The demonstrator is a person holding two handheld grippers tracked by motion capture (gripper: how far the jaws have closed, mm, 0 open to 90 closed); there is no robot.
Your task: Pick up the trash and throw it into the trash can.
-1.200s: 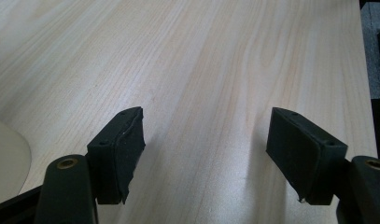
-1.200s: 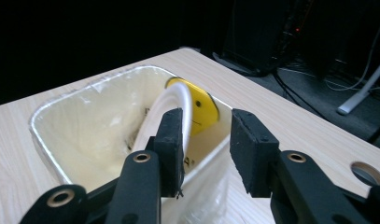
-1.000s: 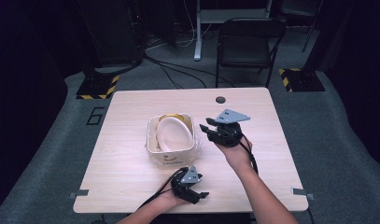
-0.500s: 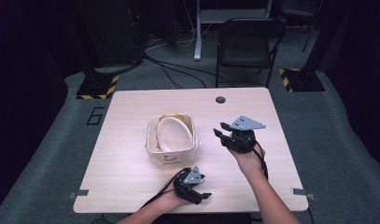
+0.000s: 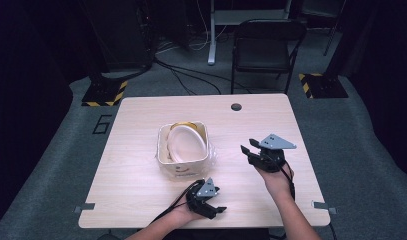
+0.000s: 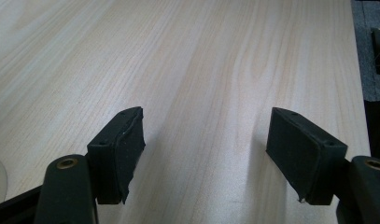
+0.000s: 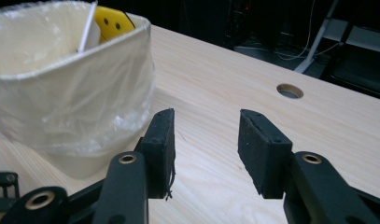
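Note:
A cream bin lined with a clear plastic bag stands near the middle of the wooden table; a yellow item sticks up inside it. My right gripper hovers to the right of the bin, open, with nothing between its jaws. In the right gripper view the bin is just left of the jaws, apart from them. My left gripper rests low by the table's front edge, below the bin, open over bare wood.
A round cable hole sits at the table's far side. A black chair stands behind the table, with cables on the floor. Yellow-black striped bases flank the far corners.
My right gripper has drawn back from beside the bin, moving right and toward the person. The left gripper has stayed in place.

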